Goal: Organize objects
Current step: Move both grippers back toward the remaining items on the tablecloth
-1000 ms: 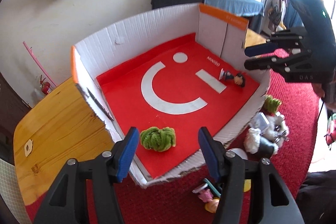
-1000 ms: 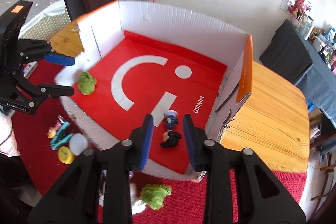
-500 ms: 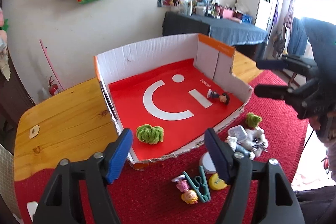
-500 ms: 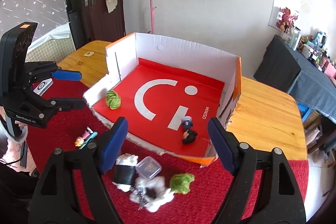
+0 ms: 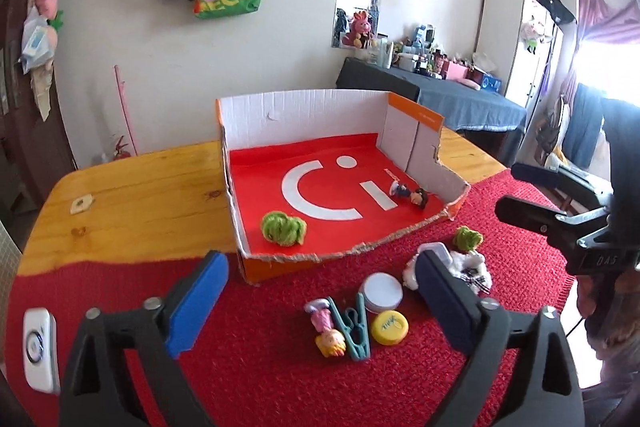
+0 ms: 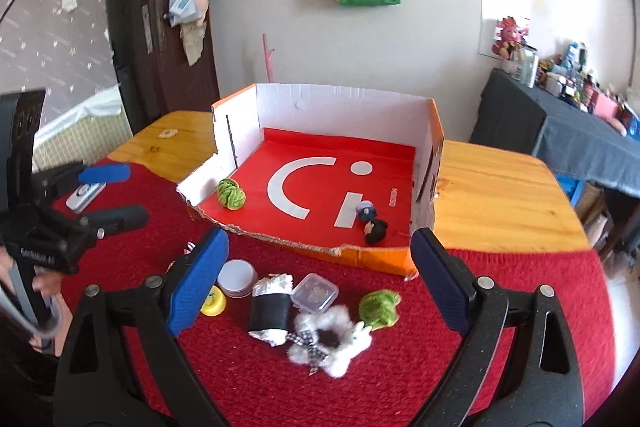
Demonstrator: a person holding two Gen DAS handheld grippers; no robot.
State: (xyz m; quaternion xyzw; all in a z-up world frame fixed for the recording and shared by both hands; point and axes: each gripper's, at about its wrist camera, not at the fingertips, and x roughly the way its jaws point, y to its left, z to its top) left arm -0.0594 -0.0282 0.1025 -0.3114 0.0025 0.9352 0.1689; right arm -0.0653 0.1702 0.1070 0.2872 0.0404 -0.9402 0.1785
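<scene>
An open cardboard box (image 5: pixel 304 115) (image 6: pixel 340 107) with a red floor holds a green yarn ball (image 5: pixel 283 228) (image 6: pixel 231 193) and a small dark-haired figure (image 5: pixel 410 193) (image 6: pixel 372 221), lying flat. In front of it, on the red mat, lie a pink doll (image 5: pixel 326 327), a teal clip (image 5: pixel 354 331), a yellow cap (image 5: pixel 390 327), a white jar (image 6: pixel 238 277), a clear case (image 6: pixel 315 293), a black pouch (image 6: pixel 269 309), a fluffy white toy (image 6: pixel 328 341) and a second green ball (image 6: pixel 379 308). My left gripper (image 5: pixel 320 291) (image 6: pixel 136 193) and right gripper (image 6: pixel 318 279) (image 5: pixel 508 187) hover above them. Both sets of jaws are opening, with nothing gripped.
The box stands on a wooden table (image 5: pixel 120 195) partly covered by the red mat (image 5: pixel 280 367). A white device (image 5: pixel 38 343) (image 6: pixel 84 195) lies at the mat's left edge. A dark-clothed table (image 5: pixel 460 99) crowded with items stands behind on the right.
Both grippers have drawn back from the box to over the mat and spread their jaws wide. The right jaws, narrow around the small figure before, have left it lying in the box.
</scene>
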